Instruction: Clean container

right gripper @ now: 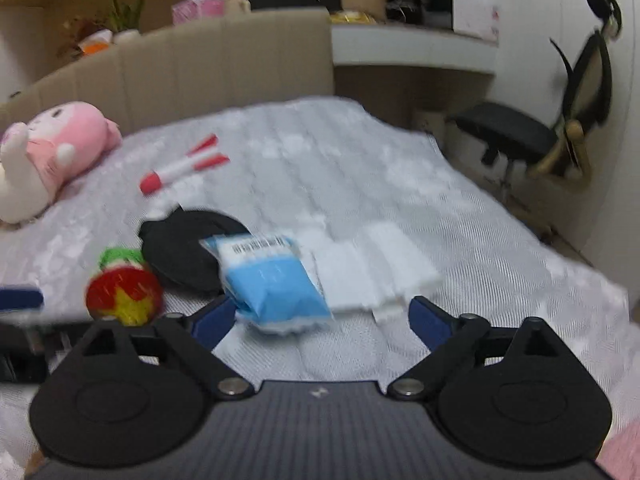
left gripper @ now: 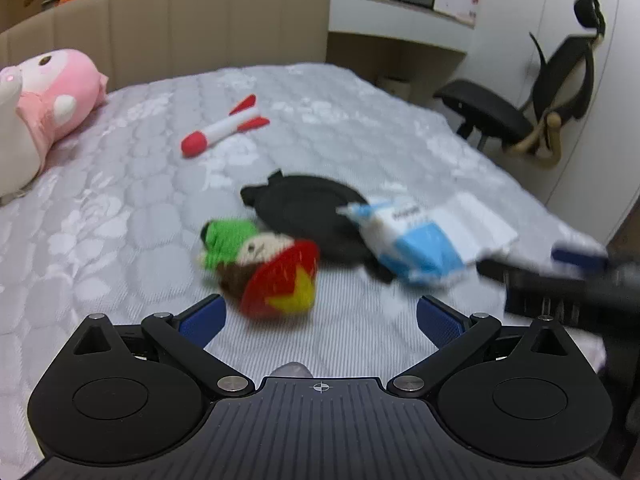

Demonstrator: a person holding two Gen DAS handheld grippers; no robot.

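A flat black round container (left gripper: pixel 308 216) lies on the grey quilted bed (left gripper: pixel 120 208); it also shows in the right wrist view (right gripper: pixel 184 248). A blue-and-white wipes pack (left gripper: pixel 412 240) rests on its right edge, seen too in the right wrist view (right gripper: pixel 272 280), with white folded tissue (right gripper: pixel 368 272) beside it. A crocheted doll with green hat and red star body (left gripper: pixel 264 268) lies left of the container. My left gripper (left gripper: pixel 320 320) is open just before the doll. My right gripper (right gripper: pixel 322 322) is open, its left finger near the pack.
A red-and-white toy rocket (left gripper: pixel 224 128) lies further up the bed. A pink plush toy (left gripper: pixel 44 104) is at the far left by the beige headboard (left gripper: pixel 180 20). A black office chair (left gripper: pixel 532 96) and a white desk (left gripper: pixel 400 20) stand right of the bed.
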